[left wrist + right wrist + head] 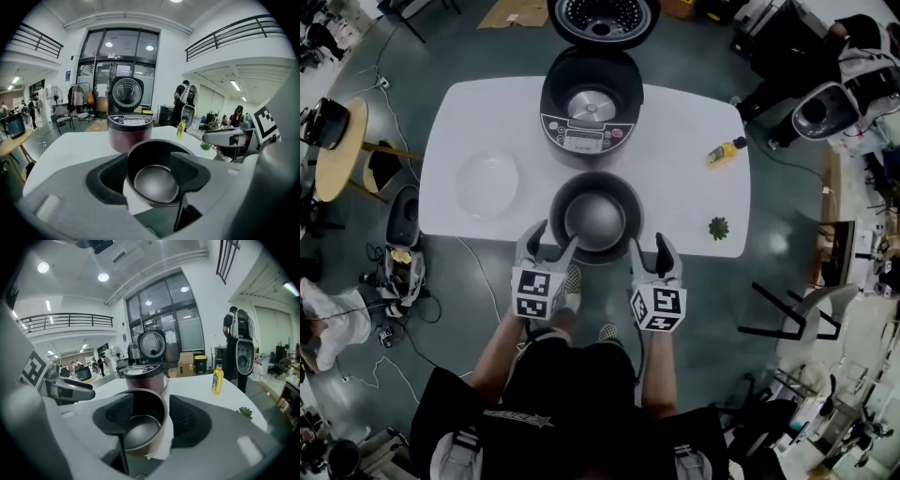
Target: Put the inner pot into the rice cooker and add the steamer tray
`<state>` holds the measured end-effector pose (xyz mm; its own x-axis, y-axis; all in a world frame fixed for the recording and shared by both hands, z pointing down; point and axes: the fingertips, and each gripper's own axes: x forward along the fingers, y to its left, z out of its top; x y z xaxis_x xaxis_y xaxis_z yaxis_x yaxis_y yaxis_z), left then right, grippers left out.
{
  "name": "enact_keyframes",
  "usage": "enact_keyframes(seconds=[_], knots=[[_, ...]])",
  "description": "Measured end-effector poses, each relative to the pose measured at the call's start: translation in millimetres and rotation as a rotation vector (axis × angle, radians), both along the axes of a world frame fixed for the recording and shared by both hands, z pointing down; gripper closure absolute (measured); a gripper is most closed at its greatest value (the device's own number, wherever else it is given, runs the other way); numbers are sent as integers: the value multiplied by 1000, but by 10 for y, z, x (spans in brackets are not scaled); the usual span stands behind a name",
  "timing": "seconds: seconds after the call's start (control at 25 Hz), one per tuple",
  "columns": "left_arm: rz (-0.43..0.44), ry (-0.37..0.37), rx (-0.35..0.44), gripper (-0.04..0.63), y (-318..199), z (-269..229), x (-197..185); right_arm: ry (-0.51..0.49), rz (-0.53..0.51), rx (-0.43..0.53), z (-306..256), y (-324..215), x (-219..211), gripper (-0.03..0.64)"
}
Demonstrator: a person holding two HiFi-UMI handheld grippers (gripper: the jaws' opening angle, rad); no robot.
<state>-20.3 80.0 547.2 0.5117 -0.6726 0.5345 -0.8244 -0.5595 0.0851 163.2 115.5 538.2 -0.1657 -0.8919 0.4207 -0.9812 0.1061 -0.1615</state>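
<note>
Clearly both tools, left and right, gape wide, gripping nothing; the inner pot's rim shows between each one's jaws. It sits at the counter's near edge, before the open rice cooker, whose panel print is unreadable.

Grey floor, tall glazed entrance
</note>
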Motion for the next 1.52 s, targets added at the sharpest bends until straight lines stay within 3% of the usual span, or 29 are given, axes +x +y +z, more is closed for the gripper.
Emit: enact_keyframes(seconds=[0.36, 0.8, 1.0, 1.16, 1.52], knots=[[5, -37, -100, 314, -173, 542, -91, 8, 12, -132, 594, -125, 6, 387], [28, -58, -190, 314, -161, 876, -122, 4, 61, -197, 881, -94, -33, 388], [59, -64, -184, 316, -174, 903, -94, 25, 76, -203, 933, -107, -2, 407], [65, -61, -174, 356, -180, 903, -67, 50, 89, -204, 952, -122, 6, 479], [70, -74, -172, 374, -175, 866, -79, 65, 117, -232, 932, -79, 6, 502]])
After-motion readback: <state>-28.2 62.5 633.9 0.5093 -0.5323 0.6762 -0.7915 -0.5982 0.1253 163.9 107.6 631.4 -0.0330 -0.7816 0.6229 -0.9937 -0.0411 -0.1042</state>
